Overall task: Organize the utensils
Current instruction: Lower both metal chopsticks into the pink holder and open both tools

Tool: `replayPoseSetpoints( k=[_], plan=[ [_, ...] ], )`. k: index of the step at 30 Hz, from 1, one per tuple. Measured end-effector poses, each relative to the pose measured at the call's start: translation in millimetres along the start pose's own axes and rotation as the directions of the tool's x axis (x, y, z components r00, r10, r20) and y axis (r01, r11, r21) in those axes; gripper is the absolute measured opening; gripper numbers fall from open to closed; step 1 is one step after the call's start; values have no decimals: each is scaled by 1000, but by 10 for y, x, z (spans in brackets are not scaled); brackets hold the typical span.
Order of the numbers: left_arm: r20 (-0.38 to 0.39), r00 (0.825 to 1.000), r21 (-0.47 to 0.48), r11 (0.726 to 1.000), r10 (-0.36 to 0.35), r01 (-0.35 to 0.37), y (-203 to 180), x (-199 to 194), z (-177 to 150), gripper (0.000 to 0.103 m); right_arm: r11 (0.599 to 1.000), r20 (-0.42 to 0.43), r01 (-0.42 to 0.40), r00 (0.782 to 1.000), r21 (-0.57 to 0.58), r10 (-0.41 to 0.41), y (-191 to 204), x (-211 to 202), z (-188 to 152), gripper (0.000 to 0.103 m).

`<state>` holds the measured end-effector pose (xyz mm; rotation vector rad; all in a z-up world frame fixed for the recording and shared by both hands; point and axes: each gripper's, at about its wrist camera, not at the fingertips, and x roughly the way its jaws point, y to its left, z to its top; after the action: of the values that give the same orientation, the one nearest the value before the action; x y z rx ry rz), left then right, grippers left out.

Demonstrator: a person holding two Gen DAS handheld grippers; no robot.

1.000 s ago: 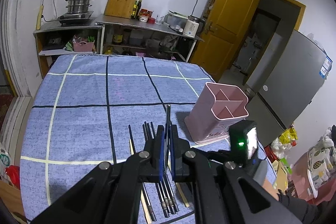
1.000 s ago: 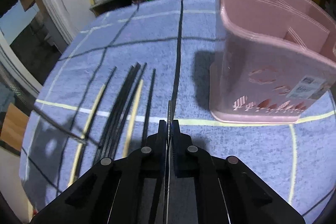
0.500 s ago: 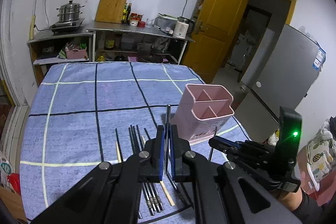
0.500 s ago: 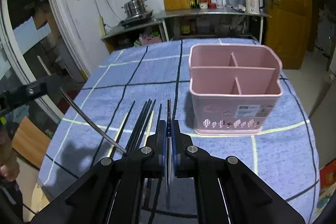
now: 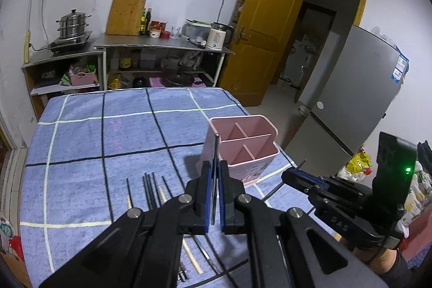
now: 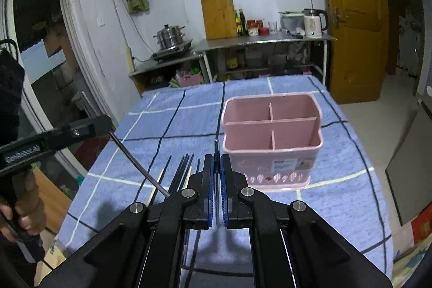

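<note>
A pink divided utensil holder (image 5: 243, 147) (image 6: 272, 142) stands on the blue checked tablecloth. Several black and pale chopsticks (image 5: 151, 188) (image 6: 181, 174) lie in a row left of it. My left gripper (image 5: 214, 196) is shut on a dark chopstick (image 5: 216, 153) that points up in front of the holder. My right gripper (image 6: 216, 190) is shut on another dark chopstick (image 6: 216, 150), held above the table just left of the holder. The left gripper (image 6: 67, 134) and its chopstick (image 6: 135, 161) also show in the right wrist view; the right gripper (image 5: 294, 176) shows in the left wrist view.
The table's bare cloth (image 5: 108, 139) runs back toward steel shelves (image 5: 162, 45) with a pot, kettle and bottles. A grey fridge (image 5: 351, 104) and an open yellow door (image 5: 264, 31) stand to the right. The table's near edge is just below the grippers.
Both grippers have risen and pulled back from the table, each still shut on its chopstick. The holder and the chopstick row now look smaller and farther off.
</note>
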<state>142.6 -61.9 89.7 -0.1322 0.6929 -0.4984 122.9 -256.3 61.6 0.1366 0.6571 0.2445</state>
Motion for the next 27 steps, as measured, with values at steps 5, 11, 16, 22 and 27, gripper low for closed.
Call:
replayPoseSetpoints(
  k=[5,11,16,22,27],
  plan=[
    [-4,999,26,999,-32,32,-166,157,181,5,1000,50,13,999,-1,-13,-81,-153,211,5],
    [18,998,47,997,-68,67,-333,299,462,5,999,128,38,991,-4,-37,-172,-334,534,5],
    [40,996,40,996,-81,79,-355,453,667,5,999,185,51,982,4,-51,-245,-392,778,5],
    [39,997,23,998,-66,65,-294,738,766,5,998,194,51,979,37,-57,-392,-178,920,5],
    [-5,999,2,999,-51,51,-206,1010,688,5,997,147,44,988,69,-54,-505,131,866,5]
  ],
)
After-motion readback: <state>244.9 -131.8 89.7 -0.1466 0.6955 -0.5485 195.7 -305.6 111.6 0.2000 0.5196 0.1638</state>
